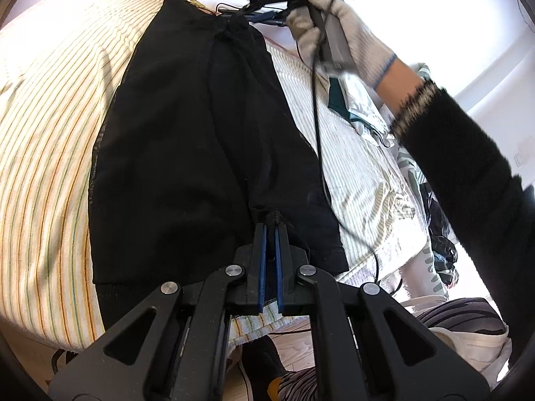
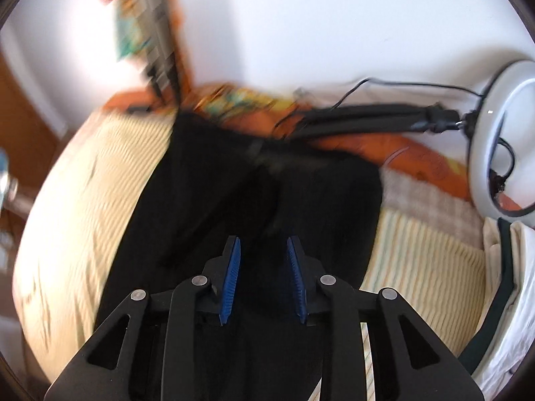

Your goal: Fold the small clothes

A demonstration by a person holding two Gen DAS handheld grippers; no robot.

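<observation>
Left wrist: black garment (image 1: 200,140) lengthwise, claw-to-claw.

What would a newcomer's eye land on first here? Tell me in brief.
The black garment spread down the middle of the striped bedsheet dominates both views. The left gripper is shut on its near edge, while the right gripper hovers open above it. A white ring light stands at the right wrist view's right edge.

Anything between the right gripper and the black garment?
Nothing visible. The right gripper hangs open directly over the black garment on the striped bedding; the left gripper already pinches its near edge.
</observation>
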